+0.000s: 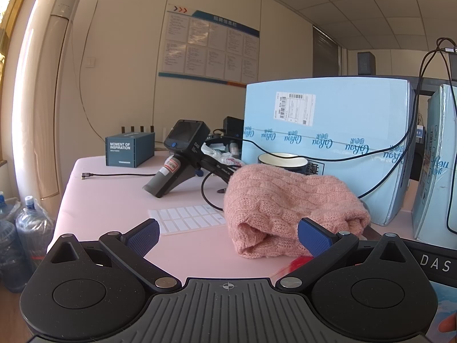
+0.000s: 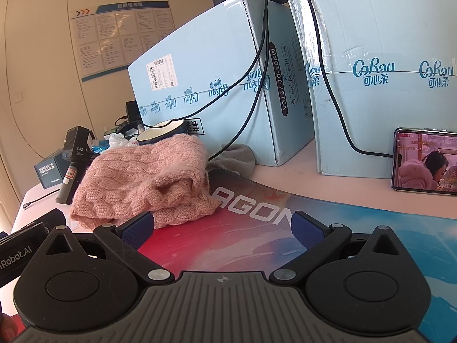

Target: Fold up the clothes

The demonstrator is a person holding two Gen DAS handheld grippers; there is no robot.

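Note:
A pink cable-knit sweater [image 1: 291,208] lies folded in a bundle on the pink table [image 1: 120,200]. In the right wrist view the sweater [image 2: 142,180] rests partly on the edge of a colourful desk mat [image 2: 257,228]. My left gripper [image 1: 228,234] is open and empty, its right finger just in front of the sweater's near edge. My right gripper [image 2: 221,228] is open and empty, over the mat, with the sweater just beyond its left finger. Part of the left gripper's body [image 2: 22,245] shows at the lower left of the right wrist view.
Two large light-blue boxes [image 1: 328,143] [image 2: 385,71] stand behind the sweater, with black cables draped over them. A bowl [image 1: 282,161], a spare handheld gripper [image 1: 180,157], a small dark box [image 1: 128,148], a label sheet [image 1: 188,217], a grey cloth [image 2: 234,160] and a phone [image 2: 425,163] are around.

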